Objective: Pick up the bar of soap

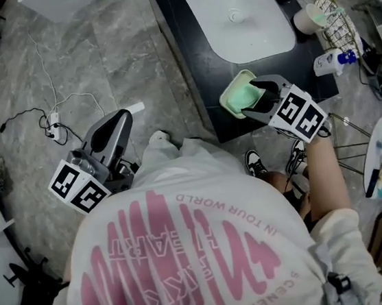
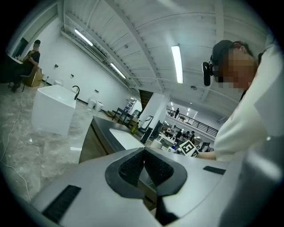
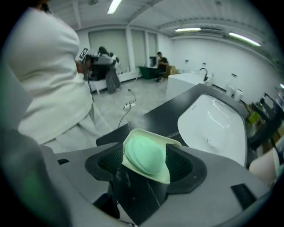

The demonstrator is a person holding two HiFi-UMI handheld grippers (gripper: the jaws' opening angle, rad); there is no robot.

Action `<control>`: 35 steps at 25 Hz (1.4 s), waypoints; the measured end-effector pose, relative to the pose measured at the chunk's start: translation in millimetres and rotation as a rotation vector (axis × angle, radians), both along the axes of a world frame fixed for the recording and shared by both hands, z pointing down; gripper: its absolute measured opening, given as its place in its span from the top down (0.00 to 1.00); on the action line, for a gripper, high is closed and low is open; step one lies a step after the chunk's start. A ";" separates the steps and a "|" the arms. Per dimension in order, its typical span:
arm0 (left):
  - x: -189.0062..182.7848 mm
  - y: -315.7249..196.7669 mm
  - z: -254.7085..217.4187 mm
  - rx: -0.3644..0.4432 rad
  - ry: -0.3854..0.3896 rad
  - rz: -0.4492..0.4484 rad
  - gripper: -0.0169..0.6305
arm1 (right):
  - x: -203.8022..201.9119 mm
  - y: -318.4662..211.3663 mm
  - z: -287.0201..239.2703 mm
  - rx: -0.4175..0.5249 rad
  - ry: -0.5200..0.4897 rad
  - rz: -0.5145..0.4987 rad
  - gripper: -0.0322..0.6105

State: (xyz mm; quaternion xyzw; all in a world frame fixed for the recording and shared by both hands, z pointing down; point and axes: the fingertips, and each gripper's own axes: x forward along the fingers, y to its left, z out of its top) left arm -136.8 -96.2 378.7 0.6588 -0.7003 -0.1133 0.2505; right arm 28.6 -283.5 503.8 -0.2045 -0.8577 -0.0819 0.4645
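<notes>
A pale green bar of soap (image 3: 144,155) lies in a light green soap dish (image 3: 165,142) at the front edge of the black counter (image 1: 191,65). My right gripper (image 3: 146,163) is open, its two black pads standing on either side of the dish with the soap between them. From the head view, the soap (image 1: 245,98) and its dish (image 1: 229,99) sit just ahead of the right gripper (image 1: 257,99). Off to the left, my left gripper (image 1: 126,118) hangs over the floor. Its jaws (image 2: 143,166) are shut with nothing between them.
A white sink (image 1: 236,11) is set in the counter behind the dish. Right of it are a cup (image 1: 307,19), a wire rack (image 1: 335,17) and a white bottle (image 1: 328,62). A power strip with cables (image 1: 53,125) lies on the grey marble floor.
</notes>
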 end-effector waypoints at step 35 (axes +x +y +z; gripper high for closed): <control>-13.8 11.9 5.7 0.016 0.022 -0.117 0.96 | -5.9 4.5 43.9 0.171 0.304 -0.337 0.49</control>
